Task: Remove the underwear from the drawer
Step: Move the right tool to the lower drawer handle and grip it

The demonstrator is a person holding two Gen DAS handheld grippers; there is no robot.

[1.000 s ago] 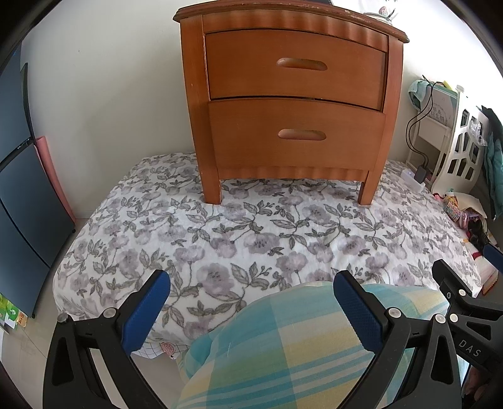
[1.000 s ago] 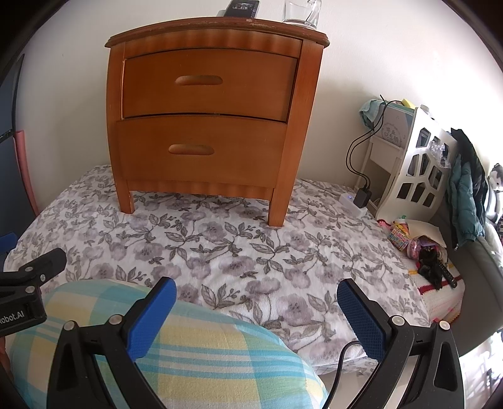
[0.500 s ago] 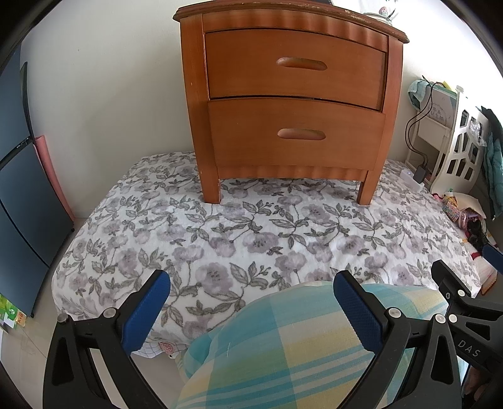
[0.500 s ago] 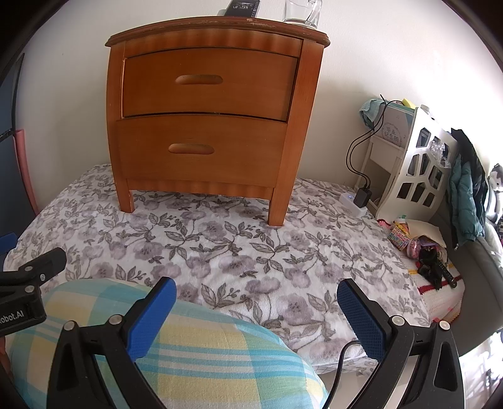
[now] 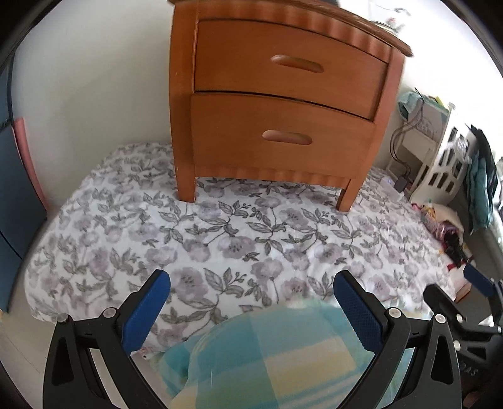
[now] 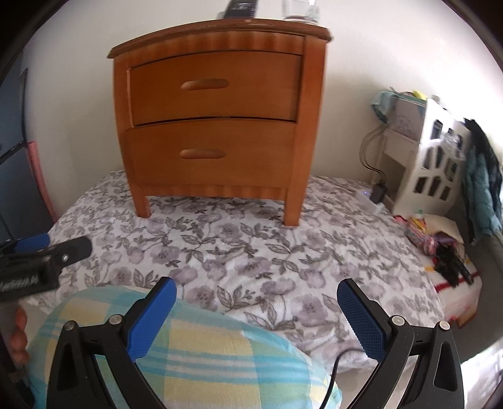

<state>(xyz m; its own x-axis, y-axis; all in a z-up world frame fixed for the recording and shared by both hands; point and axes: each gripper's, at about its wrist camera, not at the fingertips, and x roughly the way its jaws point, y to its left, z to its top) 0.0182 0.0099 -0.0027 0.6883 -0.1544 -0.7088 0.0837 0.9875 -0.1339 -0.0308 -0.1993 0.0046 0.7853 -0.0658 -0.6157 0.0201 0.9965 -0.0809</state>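
A wooden nightstand (image 5: pixel 283 103) (image 6: pixel 217 126) stands on a flower-print bed, with its upper drawer (image 5: pixel 289 66) (image 6: pixel 213 85) and lower drawer (image 5: pixel 283 138) (image 6: pixel 210 154) both closed. No underwear shows in either view. My left gripper (image 5: pixel 251 286) hangs open over the near part of the bed, well short of the nightstand, nothing between its blue pads. My right gripper (image 6: pixel 256 292) is open too and holds nothing. Each gripper appears at the edge of the other's view.
A blue-and-yellow checked pillow (image 5: pixel 273 355) (image 6: pixel 188 352) lies at the near bed edge under both grippers. A white cut-out shelf (image 6: pixel 437 166), a charger with cables (image 6: pixel 378 192) and scattered small items (image 6: pixel 440 242) sit to the right. A glass (image 6: pixel 298 9) stands on the nightstand top.
Both grippers have moved forward toward the nightstand, which now looks larger and nearer. Both stay open, and the drawers remain closed.
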